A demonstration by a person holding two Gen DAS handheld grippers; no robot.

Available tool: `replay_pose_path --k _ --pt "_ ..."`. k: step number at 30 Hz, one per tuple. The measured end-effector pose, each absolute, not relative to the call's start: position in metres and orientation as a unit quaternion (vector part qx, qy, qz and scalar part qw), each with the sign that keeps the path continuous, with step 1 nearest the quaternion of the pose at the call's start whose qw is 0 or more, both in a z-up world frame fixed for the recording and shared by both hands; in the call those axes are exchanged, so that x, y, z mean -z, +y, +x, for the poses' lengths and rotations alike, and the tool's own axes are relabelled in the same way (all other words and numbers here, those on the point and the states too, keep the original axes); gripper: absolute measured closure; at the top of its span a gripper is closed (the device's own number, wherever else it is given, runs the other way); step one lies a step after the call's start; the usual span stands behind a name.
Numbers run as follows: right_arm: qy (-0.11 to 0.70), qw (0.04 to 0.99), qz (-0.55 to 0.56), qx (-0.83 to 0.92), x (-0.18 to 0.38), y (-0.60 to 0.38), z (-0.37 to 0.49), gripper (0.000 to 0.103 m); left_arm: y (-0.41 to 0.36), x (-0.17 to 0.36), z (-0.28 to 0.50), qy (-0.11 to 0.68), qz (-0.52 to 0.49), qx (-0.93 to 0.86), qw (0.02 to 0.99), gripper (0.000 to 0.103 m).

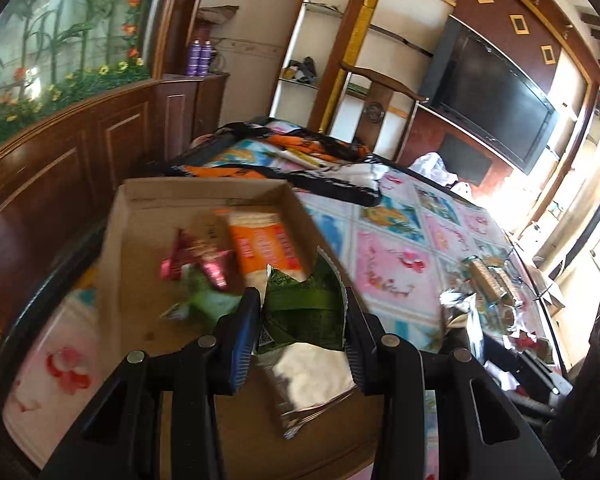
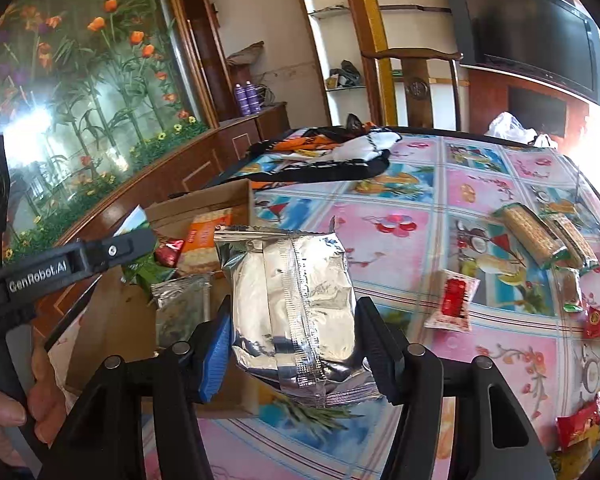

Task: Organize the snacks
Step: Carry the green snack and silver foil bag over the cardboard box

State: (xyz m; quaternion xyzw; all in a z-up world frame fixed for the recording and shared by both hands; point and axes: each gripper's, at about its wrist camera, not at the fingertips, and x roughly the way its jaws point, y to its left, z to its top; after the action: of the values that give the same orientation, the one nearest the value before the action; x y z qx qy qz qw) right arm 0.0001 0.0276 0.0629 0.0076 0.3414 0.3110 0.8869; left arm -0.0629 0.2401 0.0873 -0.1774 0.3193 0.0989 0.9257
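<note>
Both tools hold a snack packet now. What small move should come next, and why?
Probably open the left tool and drop the green packet: it already hangs over the cardboard box, where the orange packet lies. The right tool holds its silver packet near the box edge and can follow.

Right gripper (image 2: 296, 344) clamped on silver foil packet (image 2: 296, 300), above cardboard box (image 2: 112, 320) edge. Left gripper (image 2: 100, 252) reaching over box. Biscuit packs (image 2: 540, 236) and red sachet (image 2: 454, 300) scattered across bench (image 2: 500, 360).
</note>
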Motion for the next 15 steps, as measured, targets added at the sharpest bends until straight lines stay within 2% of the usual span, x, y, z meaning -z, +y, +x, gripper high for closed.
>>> replay_pose_path --k 15 --pt "0.342 0.877 0.013 -0.338 -0.065 0.056 -0.001 0.039 0.259 -0.06 -0.085 0.343 -0.182 -0.12 0.914 0.064"
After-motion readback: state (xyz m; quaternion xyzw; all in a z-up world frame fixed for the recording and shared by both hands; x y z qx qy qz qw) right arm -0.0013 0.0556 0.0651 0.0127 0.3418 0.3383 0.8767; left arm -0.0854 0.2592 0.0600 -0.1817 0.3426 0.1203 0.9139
